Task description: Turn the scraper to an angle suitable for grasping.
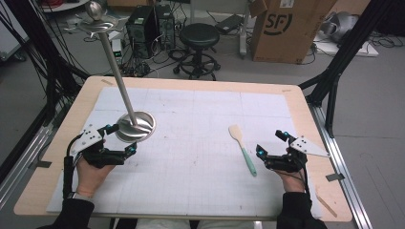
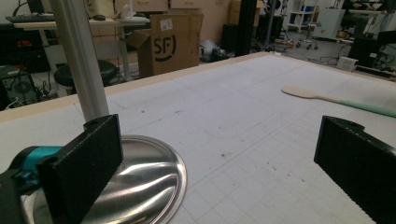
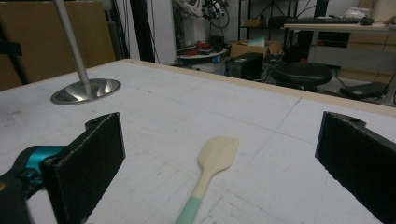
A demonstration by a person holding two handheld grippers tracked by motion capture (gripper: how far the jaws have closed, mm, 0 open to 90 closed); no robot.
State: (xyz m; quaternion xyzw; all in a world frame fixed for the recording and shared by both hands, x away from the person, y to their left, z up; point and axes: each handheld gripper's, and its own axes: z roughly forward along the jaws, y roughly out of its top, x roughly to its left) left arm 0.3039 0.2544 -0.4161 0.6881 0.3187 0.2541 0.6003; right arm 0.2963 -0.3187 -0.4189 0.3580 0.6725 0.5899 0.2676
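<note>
We take the spatula (image 1: 242, 148) as the thing in hand: pale wooden blade, mint-green handle, lying flat on the white gridded mat (image 1: 200, 181) toward the right of the desk (image 1: 296, 102). Blade points away from us, handle end toward the near edge. Flat and free of clutter, so we judge a plain pick from the side or above would do.

Our right gripper (image 1: 271, 143) rests just beside the handle, to its right, not touching. Jaws stand wide apart, nothing between them. In the right gripper view the spatula (image 3: 211, 173) runs up between the two jaws, a little left of centre, so the gripper already looks roughly along it.

Our left gripper (image 1: 121, 138) sits at the near left rim of the metal stand (image 1: 136, 126), a shiny dished base with a tall slanting pole (image 1: 116, 67) that carries a small dish and ball on top. Jaws apart here too, holding nothing; one jaw looks close to the rim, whether touching we cannot tell. The stand is well apart from the spatula.
</note>
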